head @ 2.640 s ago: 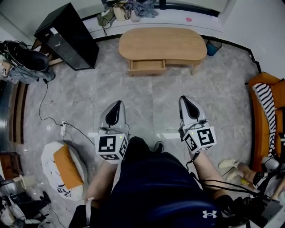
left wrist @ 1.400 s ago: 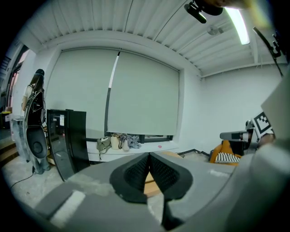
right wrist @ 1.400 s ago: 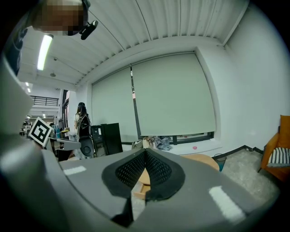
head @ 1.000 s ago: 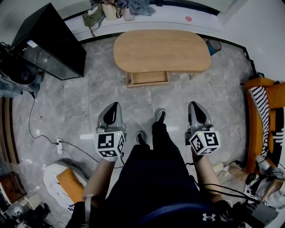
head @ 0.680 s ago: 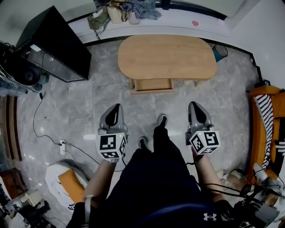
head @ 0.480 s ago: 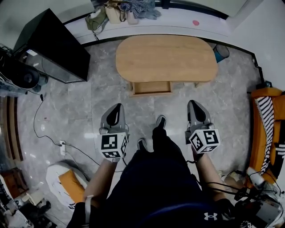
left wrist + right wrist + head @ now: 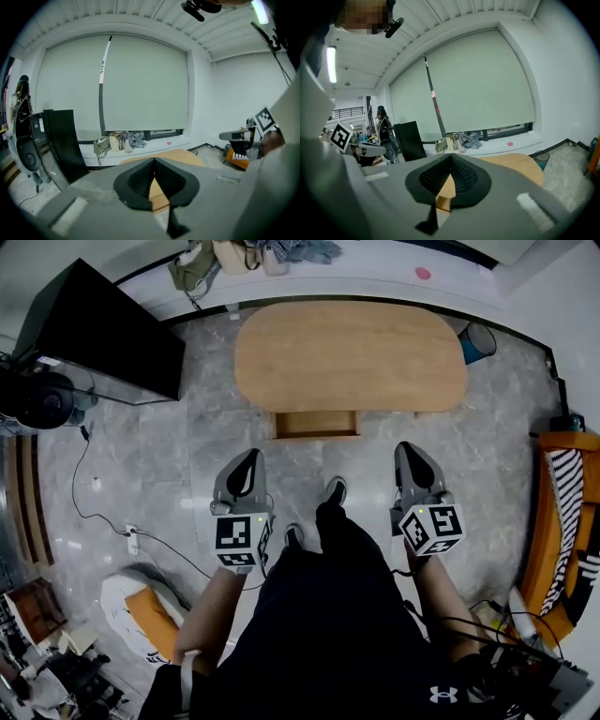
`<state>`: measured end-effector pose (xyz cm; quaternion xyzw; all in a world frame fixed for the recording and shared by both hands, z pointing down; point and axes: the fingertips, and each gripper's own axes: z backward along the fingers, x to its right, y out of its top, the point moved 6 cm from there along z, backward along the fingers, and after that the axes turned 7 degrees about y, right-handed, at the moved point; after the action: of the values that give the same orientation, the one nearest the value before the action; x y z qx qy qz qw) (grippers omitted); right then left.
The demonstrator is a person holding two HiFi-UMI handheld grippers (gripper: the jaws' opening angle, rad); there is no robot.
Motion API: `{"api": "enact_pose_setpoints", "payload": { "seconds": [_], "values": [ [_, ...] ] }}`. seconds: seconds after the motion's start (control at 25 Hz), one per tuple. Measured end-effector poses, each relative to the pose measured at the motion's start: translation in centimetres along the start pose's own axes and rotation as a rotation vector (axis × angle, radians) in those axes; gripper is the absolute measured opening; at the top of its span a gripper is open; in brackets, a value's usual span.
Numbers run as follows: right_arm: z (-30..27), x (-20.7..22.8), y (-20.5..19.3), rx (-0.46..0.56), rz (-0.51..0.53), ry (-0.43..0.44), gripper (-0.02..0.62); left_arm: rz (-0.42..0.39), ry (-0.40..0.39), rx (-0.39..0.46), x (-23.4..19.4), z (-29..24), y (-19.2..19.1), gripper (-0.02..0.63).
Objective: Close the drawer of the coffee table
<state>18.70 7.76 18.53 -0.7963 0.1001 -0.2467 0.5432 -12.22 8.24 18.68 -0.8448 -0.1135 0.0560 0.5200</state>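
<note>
An oval wooden coffee table [image 7: 350, 354] stands ahead on the grey tiled floor, and its drawer [image 7: 315, 424] sticks out from the near side, open. My left gripper [image 7: 246, 468] hangs shut and empty a short way in front of the drawer, to its left. To the drawer's right, about as far back, my right gripper [image 7: 410, 461] is shut on nothing. In the left gripper view the shut jaws [image 7: 154, 161] frame a strip of the wooden table [image 7: 161, 156]. The right gripper view shows its closed jaws [image 7: 450, 157] with the table [image 7: 506, 166] beyond.
A black cabinet [image 7: 103, 334] stands at the left of the table, with a cable [image 7: 89, 493] and plug strip on the floor. Bags and clothes [image 7: 244, 253] lie on the sill behind. A blue bin [image 7: 478, 339] and an orange sofa [image 7: 562, 531] are at the right. My feet [image 7: 335, 491] stand between the grippers.
I have walked toward the table: it and its open drawer sit larger and nearer in the head view. Both grippers stayed shut and moved forward with me.
</note>
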Motion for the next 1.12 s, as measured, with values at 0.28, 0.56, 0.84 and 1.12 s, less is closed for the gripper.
{"api": "enact_pose_setpoints", "payload": {
  "seconds": [0.28, 0.56, 0.84, 1.12],
  "values": [
    [-2.8, 3.6, -1.2, -0.043, -0.021, 0.030, 0.002, -0.005, 0.042, -0.062, 0.3, -2.9, -1.7, 0.003],
    [-5.3, 6.3, -3.9, -0.092, -0.042, 0.041, 0.002, 0.006, 0.095, -0.125, -1.3, -5.1, -5.0, 0.003],
    [-8.1, 9.2, -8.6, -0.157, -0.053, -0.004, 0.002, -0.013, 0.104, -0.185, -3.6, -9.1, -10.3, 0.003],
    [-11.1, 10.3, -14.4, -0.230, -0.045, -0.048, 0.003, -0.082, 0.035, -0.266, -6.1, -13.7, -16.1, 0.003]
  ]
}}
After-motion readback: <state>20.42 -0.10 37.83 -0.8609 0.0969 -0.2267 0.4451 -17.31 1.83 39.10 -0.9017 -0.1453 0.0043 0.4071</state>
